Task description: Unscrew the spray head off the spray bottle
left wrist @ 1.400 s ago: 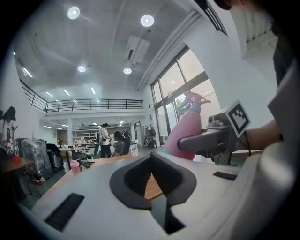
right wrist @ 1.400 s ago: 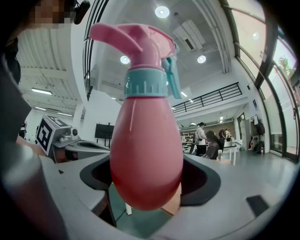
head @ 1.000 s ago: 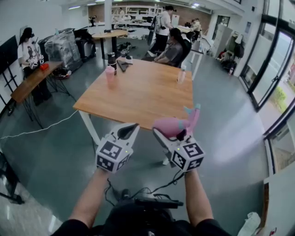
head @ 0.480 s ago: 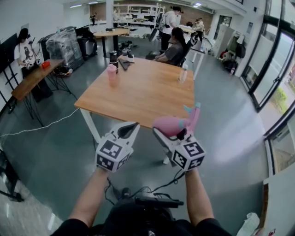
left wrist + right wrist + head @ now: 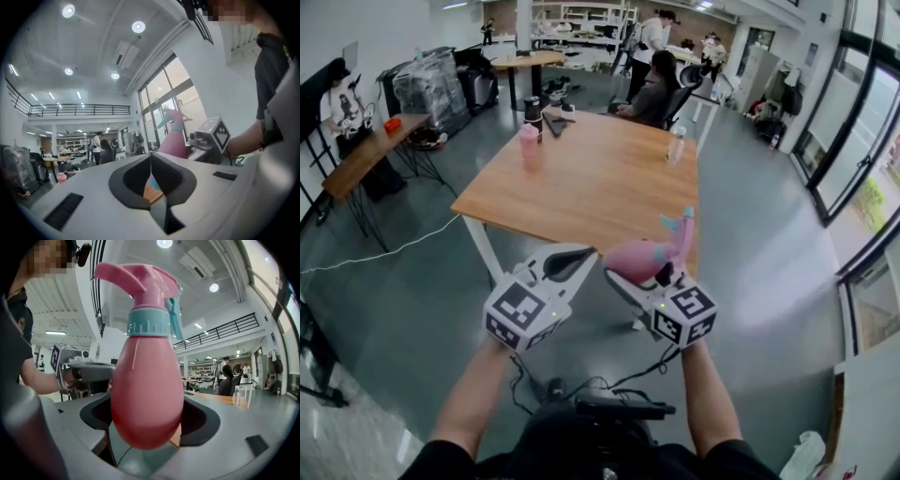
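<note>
Head view: the right tool (image 5: 645, 274) is clamped on the belly of a pink bottle (image 5: 636, 259). The bottle is held in the air in front of the person and short of the table (image 5: 581, 187), leaning away with its spray head (image 5: 680, 230) at the far end. The left tool (image 5: 574, 262) sits just beside it with its jaws together and nothing in them.

Left gripper view: the black pads meet edge to edge and are empty. The bottle rises beyond them, near but apart.

Right gripper view: the pads press both flanks of the bottle's rounded body. Above the body sit a ribbed teal collar (image 5: 147, 322) and the pink head with its teal trigger.

Judged from this, the bottle is light plastic, smooth and bulbous, so it may spin or creep in the grip once torque comes on. The ribbed collar looks like the place to take hold, not the thin trigger or nozzle, which could flex or snap.

No brand, label or lettering can be read on the bottle. The tools' cubes carry only square black-and-white markers.
</note>
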Motion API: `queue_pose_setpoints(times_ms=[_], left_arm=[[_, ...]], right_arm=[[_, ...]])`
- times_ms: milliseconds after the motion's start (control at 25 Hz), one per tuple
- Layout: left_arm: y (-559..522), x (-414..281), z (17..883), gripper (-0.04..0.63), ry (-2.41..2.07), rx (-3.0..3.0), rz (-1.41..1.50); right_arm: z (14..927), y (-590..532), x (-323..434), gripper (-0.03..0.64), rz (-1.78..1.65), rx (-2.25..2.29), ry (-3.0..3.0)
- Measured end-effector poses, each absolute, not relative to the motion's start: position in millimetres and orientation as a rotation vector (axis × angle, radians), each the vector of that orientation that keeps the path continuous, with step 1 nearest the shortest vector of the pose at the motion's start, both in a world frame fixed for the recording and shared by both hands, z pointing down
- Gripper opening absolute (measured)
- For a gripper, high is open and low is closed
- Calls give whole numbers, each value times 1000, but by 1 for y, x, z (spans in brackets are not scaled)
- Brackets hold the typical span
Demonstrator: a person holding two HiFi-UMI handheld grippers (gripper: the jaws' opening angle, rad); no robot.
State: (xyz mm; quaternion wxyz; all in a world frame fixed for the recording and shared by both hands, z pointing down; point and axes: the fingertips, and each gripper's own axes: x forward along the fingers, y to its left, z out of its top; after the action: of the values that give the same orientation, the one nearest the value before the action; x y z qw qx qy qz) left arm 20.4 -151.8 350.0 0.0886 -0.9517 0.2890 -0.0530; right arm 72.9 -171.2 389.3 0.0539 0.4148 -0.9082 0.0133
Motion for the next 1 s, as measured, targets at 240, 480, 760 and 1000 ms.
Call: queue_pose_setpoints(times_ms=[240, 480, 760, 1000], left_arm=[[-127, 48, 327, 130, 535, -2873, -157], [-123, 72, 324, 201, 321, -2810, -260], [-120, 86, 327, 201, 51, -2790, -385], [-120, 89, 329, 189, -61, -2799, -371]], right_arm=[[395, -171, 59, 413, 5, 1163, -2729], [400, -169, 44, 413, 5, 1036, -2722], [412, -158, 36, 412, -1, 857, -2713], [418, -156, 30, 413, 5, 753, -2722]])
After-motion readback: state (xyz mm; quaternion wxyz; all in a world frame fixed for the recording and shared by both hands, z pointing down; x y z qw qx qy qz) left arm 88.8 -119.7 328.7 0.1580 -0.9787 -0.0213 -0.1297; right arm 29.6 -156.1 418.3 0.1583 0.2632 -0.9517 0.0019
